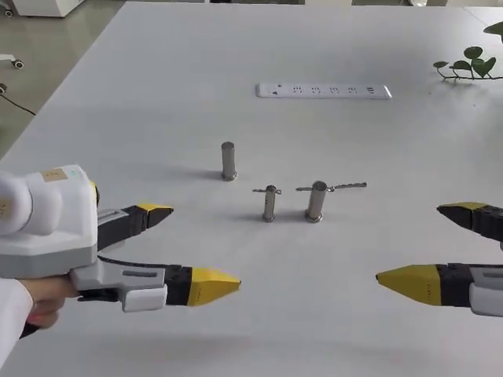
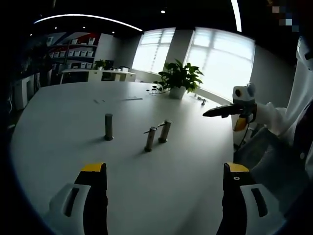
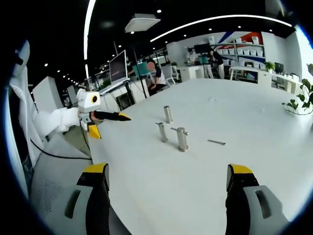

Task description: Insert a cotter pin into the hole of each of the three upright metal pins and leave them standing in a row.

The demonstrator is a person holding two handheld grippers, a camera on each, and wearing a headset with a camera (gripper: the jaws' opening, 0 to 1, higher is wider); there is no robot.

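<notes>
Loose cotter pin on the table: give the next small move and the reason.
Probably move the open, empty right gripper forward to the loose cotter pin lying near the rightmost metal pin and grasp it; the back-left metal pin has none yet.

left tool (image 1: 203,245), right tool (image 1: 409,242) — black, yellow-tipped | sleeve (image 1: 9,320) white

Bright windows (image 2: 195,54), shelving (image 2: 73,54), desks (image 2: 98,74)
</notes>
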